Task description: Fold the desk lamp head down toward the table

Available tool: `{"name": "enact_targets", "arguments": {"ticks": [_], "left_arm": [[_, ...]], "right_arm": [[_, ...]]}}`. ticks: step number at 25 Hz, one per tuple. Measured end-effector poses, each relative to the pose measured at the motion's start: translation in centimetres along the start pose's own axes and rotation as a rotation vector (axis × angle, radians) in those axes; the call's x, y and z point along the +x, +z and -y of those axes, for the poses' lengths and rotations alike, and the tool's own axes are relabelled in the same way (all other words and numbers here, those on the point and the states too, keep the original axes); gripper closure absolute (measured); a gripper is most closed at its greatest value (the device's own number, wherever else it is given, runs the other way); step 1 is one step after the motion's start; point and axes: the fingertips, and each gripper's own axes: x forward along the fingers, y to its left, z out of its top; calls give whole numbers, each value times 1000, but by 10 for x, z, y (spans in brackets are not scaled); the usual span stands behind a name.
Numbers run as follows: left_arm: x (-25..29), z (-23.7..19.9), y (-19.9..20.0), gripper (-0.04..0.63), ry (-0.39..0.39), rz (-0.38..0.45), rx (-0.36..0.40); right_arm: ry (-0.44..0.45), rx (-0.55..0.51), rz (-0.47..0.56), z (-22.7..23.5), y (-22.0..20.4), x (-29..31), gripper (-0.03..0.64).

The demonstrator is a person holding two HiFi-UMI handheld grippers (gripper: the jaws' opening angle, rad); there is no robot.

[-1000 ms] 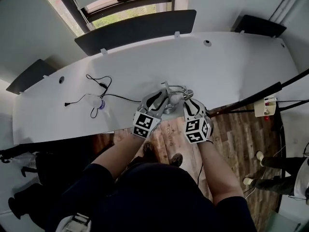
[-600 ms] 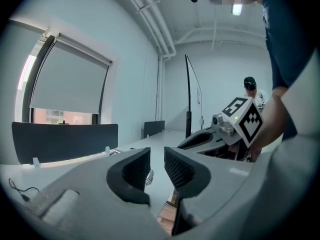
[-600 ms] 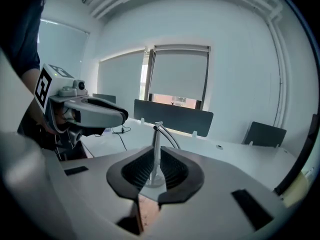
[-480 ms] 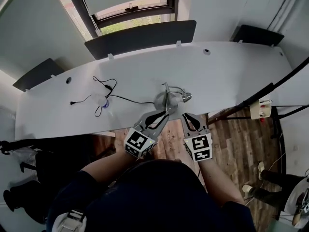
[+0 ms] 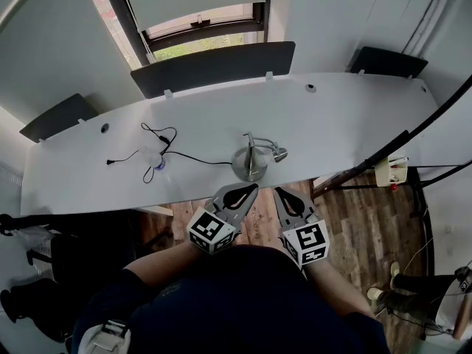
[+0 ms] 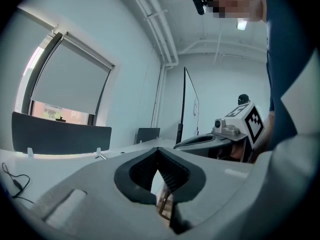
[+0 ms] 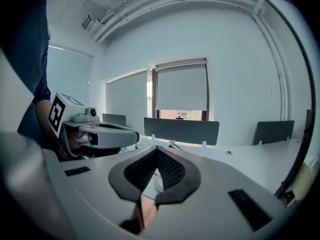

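The silver desk lamp (image 5: 249, 161) stands on the white table (image 5: 332, 116) near its front edge, on a round base, with its head (image 5: 278, 153) bent low to the right. Its black cable (image 5: 188, 153) runs left across the table. Both grippers hang in front of the table edge, apart from the lamp and close to the person's body. My left gripper (image 5: 252, 186) (image 6: 159, 154) is shut with nothing in it. My right gripper (image 5: 278, 191) (image 7: 156, 153) is shut and empty too. Each gripper view shows the other gripper alongside.
A small white plug piece (image 5: 153, 158) lies where the cable loops at the table's left. Dark divider panels (image 5: 214, 65) line the far edge under a window. A black stand (image 5: 383, 153) and a white box (image 5: 389, 171) are at the right, over wooden floor.
Both grippers have drawn back from the lamp toward the person and risen. Their jaws, open a second ago, are now shut. The lamp stays on the table.
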Motion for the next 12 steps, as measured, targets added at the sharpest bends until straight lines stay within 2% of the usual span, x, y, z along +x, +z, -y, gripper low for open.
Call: {"name": "enact_targets", "arguments": {"ticks": [12], "left_arm": [[5, 17, 5, 591, -23, 6, 5]], "right_arm": [[-4, 23, 39, 1, 0, -9, 607]]}}
